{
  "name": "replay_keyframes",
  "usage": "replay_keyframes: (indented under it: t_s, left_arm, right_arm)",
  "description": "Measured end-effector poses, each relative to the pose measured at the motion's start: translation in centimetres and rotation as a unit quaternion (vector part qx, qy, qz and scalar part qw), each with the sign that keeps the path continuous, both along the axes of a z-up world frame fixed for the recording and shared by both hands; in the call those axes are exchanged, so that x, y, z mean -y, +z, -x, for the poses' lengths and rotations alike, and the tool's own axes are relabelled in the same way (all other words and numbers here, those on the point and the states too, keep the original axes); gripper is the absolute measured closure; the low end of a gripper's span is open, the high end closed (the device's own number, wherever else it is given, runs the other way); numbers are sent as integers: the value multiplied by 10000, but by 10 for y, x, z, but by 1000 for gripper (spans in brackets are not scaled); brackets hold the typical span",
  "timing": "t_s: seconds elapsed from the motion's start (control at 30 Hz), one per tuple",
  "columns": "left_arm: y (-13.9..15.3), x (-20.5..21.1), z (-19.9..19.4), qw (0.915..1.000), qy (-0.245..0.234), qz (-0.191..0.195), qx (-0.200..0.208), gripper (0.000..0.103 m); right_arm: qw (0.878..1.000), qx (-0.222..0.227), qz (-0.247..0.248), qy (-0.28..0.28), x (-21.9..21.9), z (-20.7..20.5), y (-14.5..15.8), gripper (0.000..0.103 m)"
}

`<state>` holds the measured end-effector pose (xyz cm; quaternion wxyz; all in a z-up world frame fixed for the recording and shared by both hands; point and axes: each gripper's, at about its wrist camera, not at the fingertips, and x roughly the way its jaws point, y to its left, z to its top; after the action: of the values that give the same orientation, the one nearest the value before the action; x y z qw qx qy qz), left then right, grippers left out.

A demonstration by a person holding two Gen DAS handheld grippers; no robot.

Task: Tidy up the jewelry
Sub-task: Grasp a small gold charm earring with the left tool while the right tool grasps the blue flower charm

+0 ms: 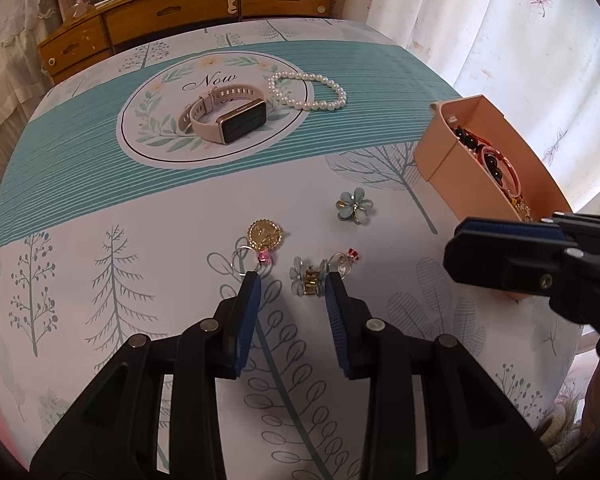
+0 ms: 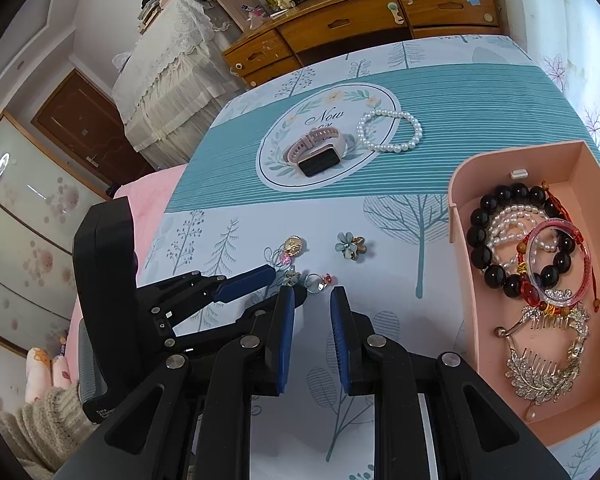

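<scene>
My left gripper (image 1: 293, 285) is open, its fingertips either side of a small flower clip (image 1: 306, 279) and beside a silver ring with a red charm (image 1: 342, 263). A gold medallion keyring (image 1: 264, 235) lies just left. A blue flower clip (image 1: 355, 205) lies further back. A pink watch (image 1: 224, 114) and a pearl bracelet (image 1: 308, 91) lie at the far side. My right gripper (image 2: 312, 300) is open and empty, just short of the ring (image 2: 318, 282). The pink box (image 2: 458, 216) on the right holds bracelets and hair combs.
The table (image 1: 100, 220) carries a patterned cloth with a teal band. A wooden dresser (image 1: 180, 12) stands behind it. Curtains (image 1: 500, 32) hang at the right. In the left wrist view the right gripper (image 1: 512, 254) shows in front of the box.
</scene>
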<state>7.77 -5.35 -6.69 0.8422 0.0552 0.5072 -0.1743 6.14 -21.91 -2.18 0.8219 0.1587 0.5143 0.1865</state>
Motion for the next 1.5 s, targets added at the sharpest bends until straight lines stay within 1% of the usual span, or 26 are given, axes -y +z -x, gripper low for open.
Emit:
replay_keyframes:
  t_s: [0.07, 0.2, 0.33, 0.43, 0.5, 0.67, 0.9, 0.97, 1.13, 1.37, 1.5]
  left_arm:
    - [0, 1, -1, 10000, 0, -29, 46, 90]
    - [-1, -1, -1, 10000, 43, 66, 51, 90]
    - [2, -11, 1, 9995, 248, 145, 94, 90]
    - [6, -20, 3, 9989, 392, 243, 119, 90]
    - [9, -24, 6, 9986, 438, 265, 149, 90]
    - [14, -29, 13, 9983, 467, 276, 215, 90]
    - [17, -38, 13, 9974, 574, 383, 201, 90]
    - [17, -40, 13, 9972, 598, 413, 198, 90]
    - [18, -44, 15, 9966, 663, 454, 187, 90]
    - [24, -46, 18, 9959, 724, 494, 233, 90]
    - [29, -46, 21, 9958, 714, 497, 292, 90]
  right_arm:
    - [10000, -1, -3, -14, 1, 0, 0, 84]
    - [10000, -13, 15, -42, 2, -2, -1, 84]
    - [10000, 20, 76, -12, -3, -7, -3, 84]
    - [9997, 88, 217, 12, -11, -15, -6, 84]
    - [9991, 145, 397, 16, -17, -21, -10, 84]
    - [9972, 121, 734, -60, -26, -33, -26, 84]
    - [9965, -39, 823, -144, -33, -45, -50, 84]
    - [9960, 4, 868, -229, -34, -50, -52, 84]
    - [9943, 102, 1036, -230, -43, -59, -53, 84]
    - [9870, 387, 1559, -57, -66, -63, -53, 84]
    - [9861, 478, 1593, -31, -68, -59, -52, 85]
